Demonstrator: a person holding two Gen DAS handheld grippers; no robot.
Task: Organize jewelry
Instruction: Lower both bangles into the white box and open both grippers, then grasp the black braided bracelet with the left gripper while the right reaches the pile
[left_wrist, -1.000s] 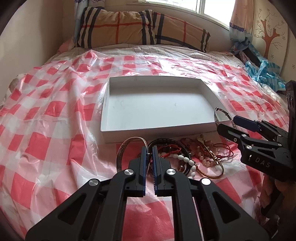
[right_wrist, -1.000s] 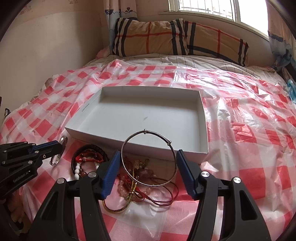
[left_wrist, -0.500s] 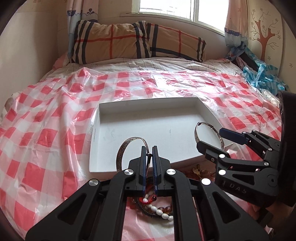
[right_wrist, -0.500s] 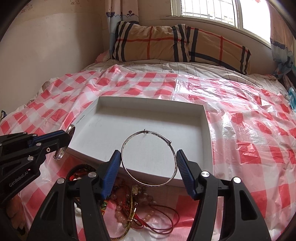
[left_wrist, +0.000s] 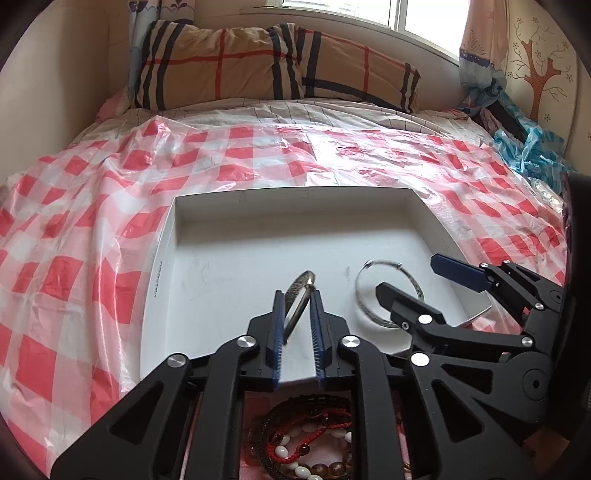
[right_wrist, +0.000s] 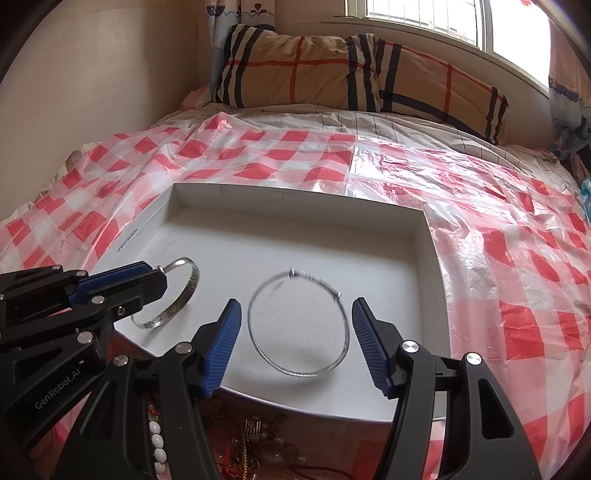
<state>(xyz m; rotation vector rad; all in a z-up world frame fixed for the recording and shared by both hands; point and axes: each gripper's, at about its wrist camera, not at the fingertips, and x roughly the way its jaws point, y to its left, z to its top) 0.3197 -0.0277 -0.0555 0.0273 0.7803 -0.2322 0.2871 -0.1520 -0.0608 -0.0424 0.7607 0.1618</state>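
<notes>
A shallow white box (left_wrist: 168, 243) (right_wrist: 430, 258) lies on the red-checked plastic sheet. Over its near part my left gripper (left_wrist: 297, 314) (right_wrist: 151, 280) is opening its jaws. The wide engraved silver bangle (left_wrist: 299, 295) (right_wrist: 181, 295) stands slanted in the gap, no longer pinched. My right gripper (right_wrist: 295, 332) (left_wrist: 424, 284) stands wide beside it. The thin silver bangle (right_wrist: 299, 325) (left_wrist: 384, 291) sits blurred between its pads with a small gap on each side, just above the box floor. The pile of bead and cord bracelets (left_wrist: 306, 439) (right_wrist: 255, 443) lies under the grippers, in front of the box.
A plaid pillow (left_wrist: 266, 66) lies at the head of the bed under the window. A wall runs along the left side. Blue plastic bags (left_wrist: 524, 147) sit at the far right edge. The checked sheet (right_wrist: 517, 258) surrounds the box.
Both grippers carried their bangles forward from the pile to above the box. The left jaws have parted. The thin bangle has come off the right pads and dropped slightly.
</notes>
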